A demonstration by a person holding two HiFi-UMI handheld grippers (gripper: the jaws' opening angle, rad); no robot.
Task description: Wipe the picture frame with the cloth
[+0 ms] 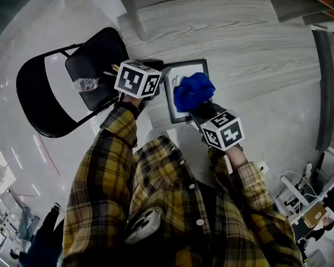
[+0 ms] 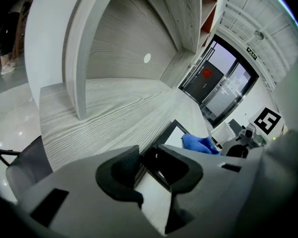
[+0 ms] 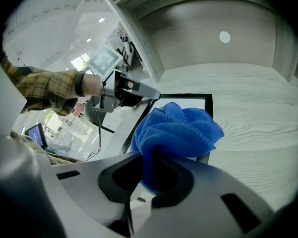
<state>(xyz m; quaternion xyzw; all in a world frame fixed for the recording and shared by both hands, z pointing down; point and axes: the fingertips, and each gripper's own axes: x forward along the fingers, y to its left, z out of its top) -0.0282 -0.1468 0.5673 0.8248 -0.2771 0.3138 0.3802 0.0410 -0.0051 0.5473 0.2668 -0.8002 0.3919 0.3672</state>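
One picture frame (image 1: 184, 70), black-rimmed with a white inside, lies flat on the grey wood-grain tabletop (image 1: 255, 65) near its left near corner. Its long axis runs from near to far, tilted slightly. The left gripper (image 2: 148, 163) comes in from the left, and its jaws are closed down on the frame's black left edge. The right gripper (image 3: 149, 175) reaches in from the near side with its jaws pinched tight on one blue cloth (image 3: 176, 128). The bunched cloth rests on the right part of the frame, covering much of the white inside. One black folding chair (image 1: 94, 54) stands on the floor just left of the tabletop.
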